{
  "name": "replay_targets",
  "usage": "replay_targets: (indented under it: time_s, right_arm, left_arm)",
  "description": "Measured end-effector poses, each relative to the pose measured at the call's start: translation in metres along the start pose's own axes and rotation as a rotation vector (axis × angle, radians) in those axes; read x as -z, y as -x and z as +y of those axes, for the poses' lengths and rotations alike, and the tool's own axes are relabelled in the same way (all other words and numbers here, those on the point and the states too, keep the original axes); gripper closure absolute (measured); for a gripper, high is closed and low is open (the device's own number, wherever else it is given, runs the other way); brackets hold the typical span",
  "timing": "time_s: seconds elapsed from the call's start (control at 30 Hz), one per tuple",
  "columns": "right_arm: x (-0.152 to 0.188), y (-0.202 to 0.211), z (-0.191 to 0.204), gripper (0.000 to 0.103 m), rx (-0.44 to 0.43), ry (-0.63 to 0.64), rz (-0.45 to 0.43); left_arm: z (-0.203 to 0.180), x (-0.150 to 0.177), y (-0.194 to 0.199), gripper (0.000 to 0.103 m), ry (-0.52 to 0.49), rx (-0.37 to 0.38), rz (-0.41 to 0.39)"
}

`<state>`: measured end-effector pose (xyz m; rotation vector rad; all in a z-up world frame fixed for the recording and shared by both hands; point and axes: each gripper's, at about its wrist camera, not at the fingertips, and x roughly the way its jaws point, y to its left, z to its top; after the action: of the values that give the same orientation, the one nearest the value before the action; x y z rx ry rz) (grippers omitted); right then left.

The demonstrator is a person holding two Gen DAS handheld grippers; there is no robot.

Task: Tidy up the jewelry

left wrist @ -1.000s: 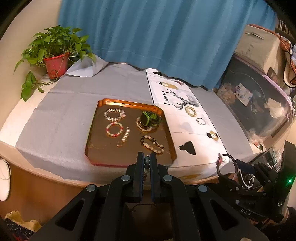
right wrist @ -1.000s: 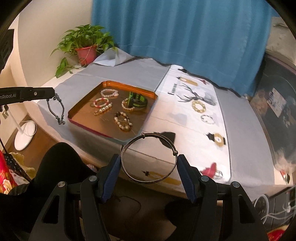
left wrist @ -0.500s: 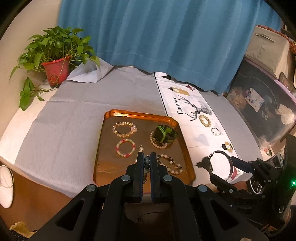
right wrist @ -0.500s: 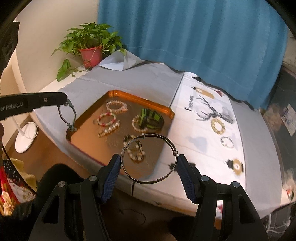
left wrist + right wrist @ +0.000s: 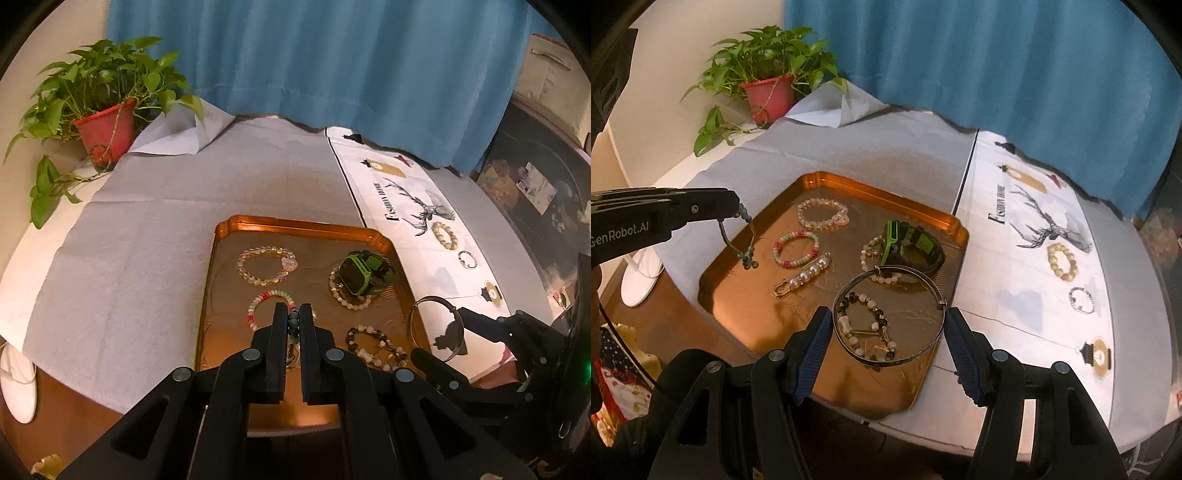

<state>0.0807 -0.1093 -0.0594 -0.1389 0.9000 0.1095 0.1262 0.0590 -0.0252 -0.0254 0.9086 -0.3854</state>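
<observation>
My right gripper (image 5: 888,325) grasps a thin metal bangle (image 5: 888,315) across its width: each blue-padded finger (image 5: 812,350) presses one outer side of the ring, which lies nearly flat between them, above the near right part of the copper tray (image 5: 827,177). My left gripper (image 5: 293,325) is clenched on a dark beaded cord bracelet (image 5: 738,240); its beads show in the narrow slot between the fingers, and in the right wrist view the loop hangs below the fingertips, over the tray's left edge.

Contents of the tray, counted: one clear bead bracelet (image 5: 823,214), one pink-and-green bead bracelet (image 5: 795,248), one pearl clasp piece (image 5: 801,277), one pale bead bracelet (image 5: 877,258) with one green-and-black watch (image 5: 910,245) resting partly on it, and one dark-and-white bead bracelet (image 5: 866,328) seen through the bangle.

On the white printed runner (image 5: 1027,295), to the right of the tray: one cream bead bracelet (image 5: 1062,262) and one small silver-toned bracelet (image 5: 1081,300). One potted plant (image 5: 768,81) stands at the far left corner.
</observation>
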Motion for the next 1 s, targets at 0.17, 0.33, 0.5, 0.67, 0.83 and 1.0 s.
replay_targets:
  time_s: [0.17,0.33,0.5,0.67,0.83,1.0]
  right_arm:
    - [-0.002,-0.02,-0.004,0.04,-0.003,-0.007,0.021]
    - [-0.006,-0.034,-0.004,0.04,-0.004,-0.008,0.026]
    - [-0.007,-0.049,0.002,0.031,-0.029,0.025,0.06]
    - [0.01,-0.032,0.0,0.024,-0.016,0.022,0.071]
    - [0.041,0.006,-0.008,0.024,-0.015,-0.02,0.081]
    - [0.068,0.055,-0.01,0.024,0.026,-0.043,0.043]
  left_arm:
    - [0.003,-0.004,-0.022,0.099,0.0,-0.009,0.029]
    - [0.005,-0.006,-0.041,0.099,-0.002,-0.036,0.046]
    - [0.012,-0.006,-0.048,0.004,0.04,-0.081,0.069]
    - [0.021,0.013,-0.022,0.002,0.083,-0.115,0.038]
    - [0.015,0.051,0.01,0.002,0.077,-0.156,0.057]
    - [-0.006,0.08,0.048,0.002,0.065,-0.157,0.038]
